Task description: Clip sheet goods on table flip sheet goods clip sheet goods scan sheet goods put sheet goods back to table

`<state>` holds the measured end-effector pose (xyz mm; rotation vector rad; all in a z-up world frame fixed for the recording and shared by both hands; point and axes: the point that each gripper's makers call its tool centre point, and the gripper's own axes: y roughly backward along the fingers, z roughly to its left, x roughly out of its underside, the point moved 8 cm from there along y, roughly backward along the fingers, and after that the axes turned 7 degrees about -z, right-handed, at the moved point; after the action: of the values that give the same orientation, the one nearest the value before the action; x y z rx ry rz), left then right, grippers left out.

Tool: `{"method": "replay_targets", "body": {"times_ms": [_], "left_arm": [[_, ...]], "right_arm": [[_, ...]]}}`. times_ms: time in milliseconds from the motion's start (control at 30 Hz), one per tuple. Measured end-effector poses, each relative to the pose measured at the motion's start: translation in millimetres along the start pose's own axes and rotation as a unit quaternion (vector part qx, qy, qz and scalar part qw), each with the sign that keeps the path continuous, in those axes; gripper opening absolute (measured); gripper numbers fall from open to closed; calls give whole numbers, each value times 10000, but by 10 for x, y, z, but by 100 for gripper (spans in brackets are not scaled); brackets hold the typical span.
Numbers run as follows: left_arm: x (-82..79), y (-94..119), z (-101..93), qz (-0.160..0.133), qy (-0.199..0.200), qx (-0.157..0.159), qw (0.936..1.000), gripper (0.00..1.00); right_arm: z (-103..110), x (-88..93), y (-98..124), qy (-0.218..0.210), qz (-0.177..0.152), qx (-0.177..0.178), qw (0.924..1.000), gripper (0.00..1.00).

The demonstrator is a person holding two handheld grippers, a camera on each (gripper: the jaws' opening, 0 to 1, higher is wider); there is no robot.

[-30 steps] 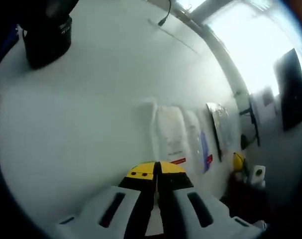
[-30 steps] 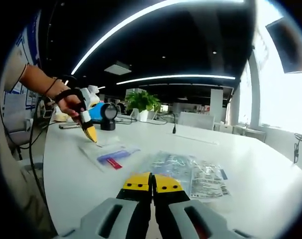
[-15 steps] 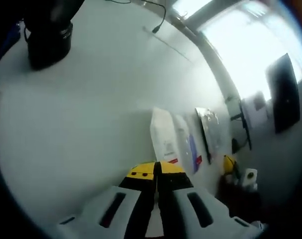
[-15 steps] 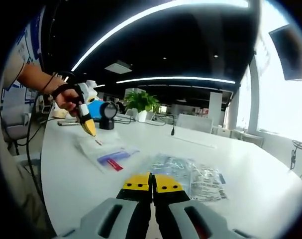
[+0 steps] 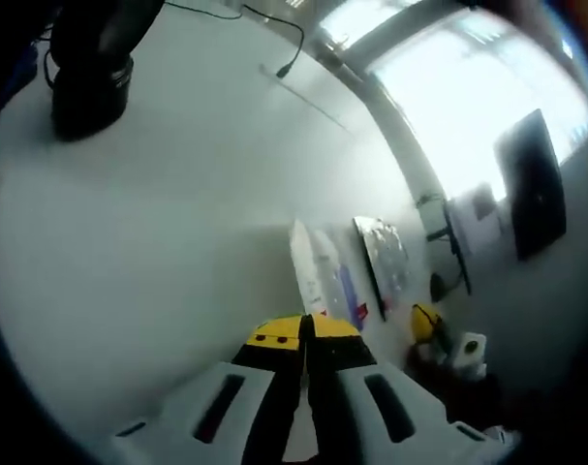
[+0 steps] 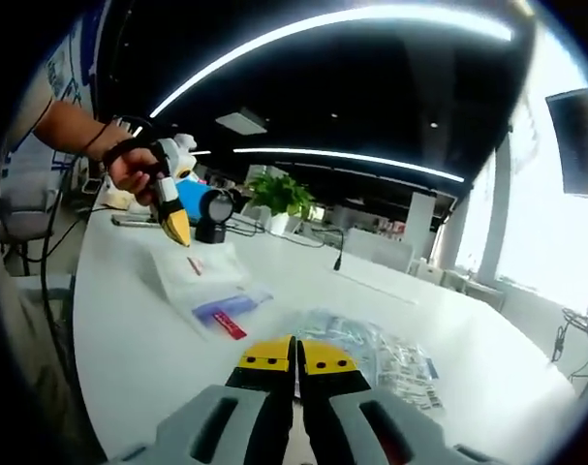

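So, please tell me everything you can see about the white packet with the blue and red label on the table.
The white packet is a thin, flat pouch, plastic by its look, with a blue band and a small red label at its near end. It lies on the white table, beside a clear crinkled bag. The left gripper, held in a hand, has its yellow tips at the packet's far edge, which looks slightly raised. In the left gripper view the packet appears edge-on.

The left gripper (image 5: pixel 306 327) has yellow-tipped jaws with small dark screw dots, on pale grey bodies cut by dark oblong slots. The right gripper (image 6: pixel 295 356) matches it: yellow tips, grey bodies, black inner faces. In the right gripper view the person's hand (image 6: pixel 131 172) wears a black strap, with a thin dark band at the wrist and a short pale sleeve (image 6: pixel 30 126) above.
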<state>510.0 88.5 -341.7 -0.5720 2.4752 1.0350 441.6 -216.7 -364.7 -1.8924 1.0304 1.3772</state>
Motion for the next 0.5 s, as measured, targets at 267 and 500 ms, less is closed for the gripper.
{"method": "replay_targets", "body": {"times_ms": [267, 500], "left_arm": [[2, 12, -28, -149, 15, 236, 9996, 0], [8, 30, -43, -244, 144, 434, 9987, 0]], "right_arm": [[129, -35, -50, 173, 65, -153, 9997, 4], [258, -104, -103, 272, 54, -307, 9991, 6]]}}
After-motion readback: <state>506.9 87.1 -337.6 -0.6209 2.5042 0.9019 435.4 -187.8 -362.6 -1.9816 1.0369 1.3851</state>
